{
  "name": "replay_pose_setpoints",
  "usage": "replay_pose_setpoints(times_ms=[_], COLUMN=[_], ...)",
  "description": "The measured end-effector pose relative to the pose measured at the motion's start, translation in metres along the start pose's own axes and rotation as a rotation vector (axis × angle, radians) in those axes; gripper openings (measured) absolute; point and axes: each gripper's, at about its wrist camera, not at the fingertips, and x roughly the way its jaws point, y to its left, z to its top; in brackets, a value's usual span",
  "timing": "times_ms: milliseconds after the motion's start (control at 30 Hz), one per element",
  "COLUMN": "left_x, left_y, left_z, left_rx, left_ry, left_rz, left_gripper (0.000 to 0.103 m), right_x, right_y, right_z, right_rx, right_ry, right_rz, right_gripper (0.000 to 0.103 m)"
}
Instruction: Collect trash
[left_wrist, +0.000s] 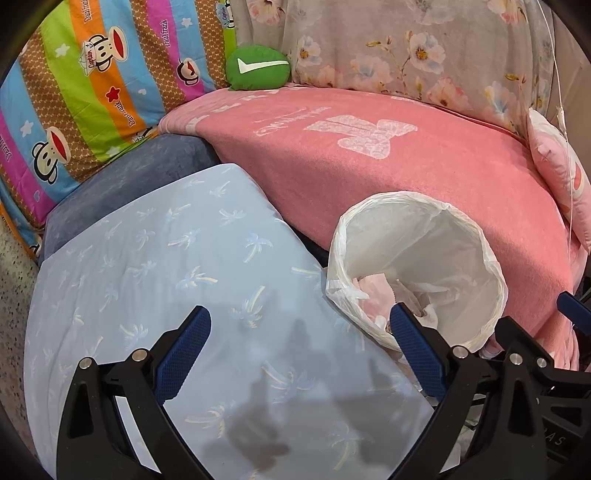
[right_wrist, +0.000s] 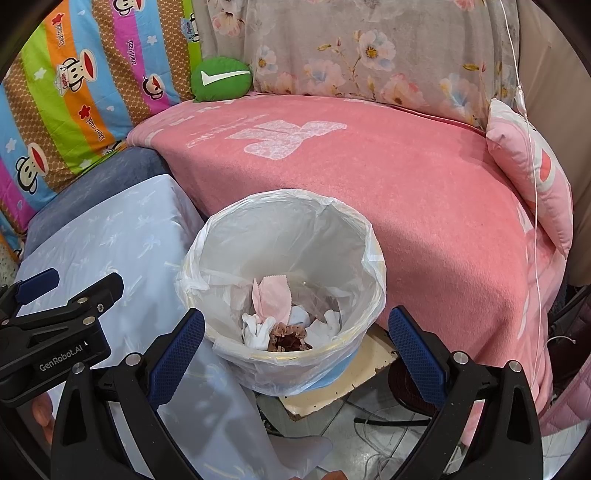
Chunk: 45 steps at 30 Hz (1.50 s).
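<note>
Pink fleece covers most of the scene: a pink blanket (right_wrist: 388, 192) with a pale bow print lies over the bed and hangs down at its near edge. At the head of the bed stand a striped cushion with cartoon monkeys (right_wrist: 74, 92) and a grey flowered cushion (right_wrist: 351, 59), and a small green pillow (right_wrist: 221, 78) with a white tick sits between them. A pink pillow (right_wrist: 532, 177) leans at the right edge of the bed. At the left side a light blue cloth with palm trees (left_wrist: 177, 280) covers a raised surface, with a darker blue cushion (left_wrist: 140, 173) behind it.

The trash bin (right_wrist: 207, 258), lined with a thin white plastic bag, stands just beside the near edge of the bed, between the bed and the blue cloth. The trash (right_wrist: 277, 317) is inside, at the bottom: crumpled white tissues, a pink piece of paper and something brown.

The left gripper (left_wrist: 299, 332) hangs over the blue cloth, its jaws spread wide and holding nothing. The right gripper (right_wrist: 295, 332) is above the bin, jaws also spread apart and empty. Below the bin a piece of board (right_wrist: 343, 384) and some cables (right_wrist: 388, 421) lie on the tiled floor (right_wrist: 369, 443).
</note>
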Motion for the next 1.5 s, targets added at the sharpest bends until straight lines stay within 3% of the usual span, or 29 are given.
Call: replay_pose_setpoints(times_ms=[1500], left_x=[0.0009], left_y=[-0.0021], left_z=[-0.0058], left_rx=[0.010], left_ry=[0.006], left_rz=[0.005], left_gripper=[0.093], right_x=[-0.0003], right_y=[-0.0007], right_z=[-0.0089], right_rx=[0.004], right_ry=[-0.002], right_rz=[0.004], right_gripper=[0.097])
